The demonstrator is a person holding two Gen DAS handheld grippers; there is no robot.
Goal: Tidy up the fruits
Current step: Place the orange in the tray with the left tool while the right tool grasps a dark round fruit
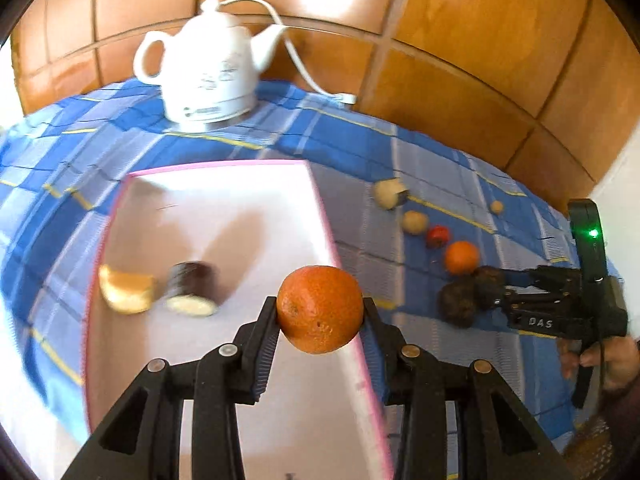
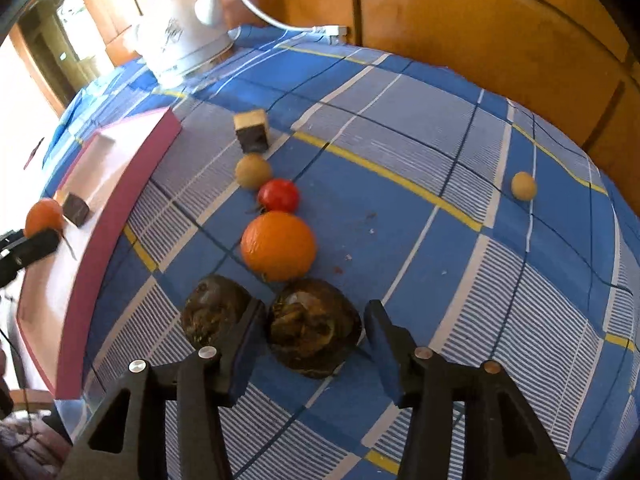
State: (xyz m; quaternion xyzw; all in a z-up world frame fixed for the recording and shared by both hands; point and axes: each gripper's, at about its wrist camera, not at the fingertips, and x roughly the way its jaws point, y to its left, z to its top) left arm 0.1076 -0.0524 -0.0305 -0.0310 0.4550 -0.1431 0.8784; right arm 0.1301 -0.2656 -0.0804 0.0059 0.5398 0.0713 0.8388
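Observation:
My left gripper (image 1: 320,310) is shut on an orange (image 1: 320,309) and holds it above the right edge of a white, pink-rimmed board (image 1: 224,216). On the board lie a bread piece (image 1: 127,289) and a dark cut roll (image 1: 193,289). My right gripper (image 2: 314,330) is open around a dark brown fruit (image 2: 314,330) on the cloth; its left finger stands between that fruit and a second brown fruit (image 2: 212,314). Beyond lie another orange (image 2: 278,246), a red tomato (image 2: 279,195), a tan ball (image 2: 253,171) and a cube (image 2: 251,130).
A white electric kettle (image 1: 206,68) with its cord stands at the back of the blue checked tablecloth (image 2: 460,240). A lone small tan ball (image 2: 523,185) lies to the right. Wooden panels close off the back. The right gripper also shows in the left wrist view (image 1: 496,300).

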